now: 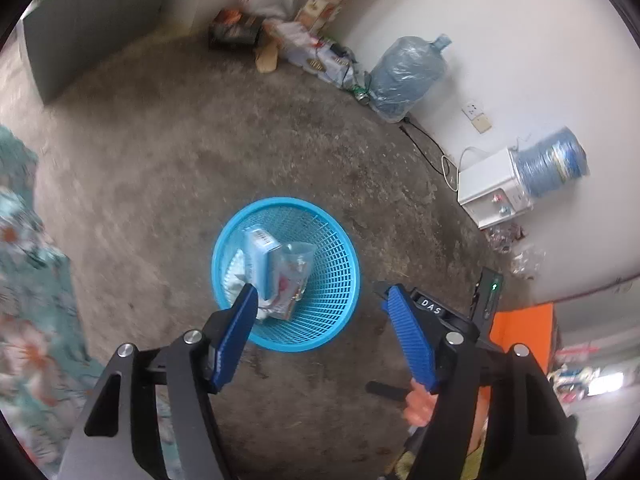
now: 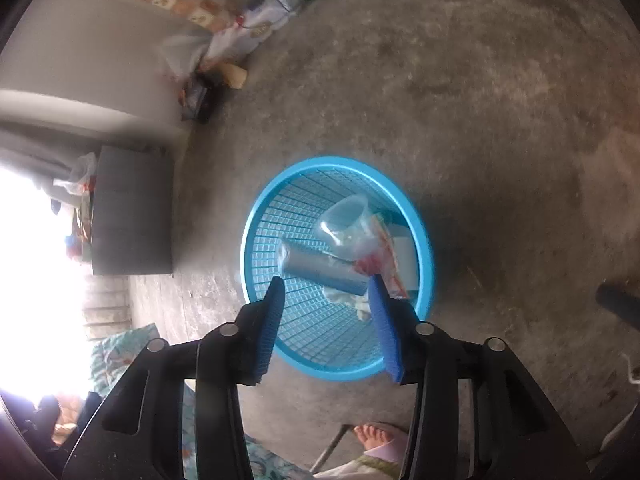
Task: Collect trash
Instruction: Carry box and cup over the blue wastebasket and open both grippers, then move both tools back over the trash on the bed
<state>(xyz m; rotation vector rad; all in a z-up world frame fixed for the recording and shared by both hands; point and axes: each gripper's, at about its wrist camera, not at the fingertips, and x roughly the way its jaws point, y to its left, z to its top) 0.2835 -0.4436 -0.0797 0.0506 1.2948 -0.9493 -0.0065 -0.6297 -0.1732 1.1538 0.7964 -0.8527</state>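
Both grippers, left (image 1: 316, 292) and right (image 2: 328, 284), jaws apart, empty, above blue mesh basket (image 1: 336, 248) at frame centre. Risk: light clear plastic cup (image 2: 348, 220) bouncing out, basket tipping if clipped.

My left wrist camera looks steeply down along its blue fingers (image 1: 236, 332) at a blue mesh basket (image 1: 336, 280) on the concrete floor (image 1: 168, 152), white wall (image 1: 520, 40) beyond. My right wrist camera looks down on the same basket (image 2: 272, 220) from nearer, rolled toward a bright doorway (image 2: 36, 240).
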